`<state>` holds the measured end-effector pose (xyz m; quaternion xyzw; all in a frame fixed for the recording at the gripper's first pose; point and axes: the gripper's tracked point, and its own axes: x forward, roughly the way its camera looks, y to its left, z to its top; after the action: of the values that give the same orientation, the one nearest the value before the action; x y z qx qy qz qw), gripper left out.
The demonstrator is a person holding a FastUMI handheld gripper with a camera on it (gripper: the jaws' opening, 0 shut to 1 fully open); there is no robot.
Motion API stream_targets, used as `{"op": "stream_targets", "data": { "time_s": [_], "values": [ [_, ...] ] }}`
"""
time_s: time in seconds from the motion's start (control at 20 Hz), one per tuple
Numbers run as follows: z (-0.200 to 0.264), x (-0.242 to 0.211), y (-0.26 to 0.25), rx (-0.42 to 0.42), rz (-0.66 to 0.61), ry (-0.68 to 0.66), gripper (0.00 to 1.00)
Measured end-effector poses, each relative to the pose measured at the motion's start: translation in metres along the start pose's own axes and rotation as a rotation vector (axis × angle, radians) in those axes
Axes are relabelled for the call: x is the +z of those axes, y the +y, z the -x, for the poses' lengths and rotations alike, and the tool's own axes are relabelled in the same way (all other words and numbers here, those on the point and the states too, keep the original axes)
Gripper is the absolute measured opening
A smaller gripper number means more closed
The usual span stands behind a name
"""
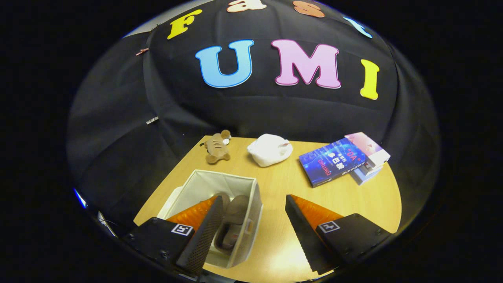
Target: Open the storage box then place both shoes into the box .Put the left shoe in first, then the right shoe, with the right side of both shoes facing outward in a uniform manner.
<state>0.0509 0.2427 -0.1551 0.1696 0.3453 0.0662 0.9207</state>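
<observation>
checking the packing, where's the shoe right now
In the gripper view the shoe lies inside the open storage box, beside the open claw's left finger.

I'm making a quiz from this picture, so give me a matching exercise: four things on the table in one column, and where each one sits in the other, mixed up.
Things:
1. Shoe
2. Plush toy
3. White cloth bundle
4. Blue book

Places:
A. At the table's far edge, beyond the storage box
B. Lying on top of other books, off to the right
C. Inside the open storage box, by the tool's left finger
D. Between the plush toy and the books

The tool hangs open, holding nothing.

Pairs: 1-C, 2-A, 3-D, 4-B
</observation>
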Motion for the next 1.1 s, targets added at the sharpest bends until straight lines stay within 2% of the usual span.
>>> {"op": "stream_targets", "data": {
  "time_s": [0.3,0.65,1.1],
  "values": [
    [0.021,0.036,-0.074,-0.052,0.057,-0.106,0.99],
    [0.045,0.048,-0.144,-0.103,0.09,-0.178,0.99],
    [0.089,0.061,-0.193,-0.124,0.152,-0.286,0.98]
  ]
}}
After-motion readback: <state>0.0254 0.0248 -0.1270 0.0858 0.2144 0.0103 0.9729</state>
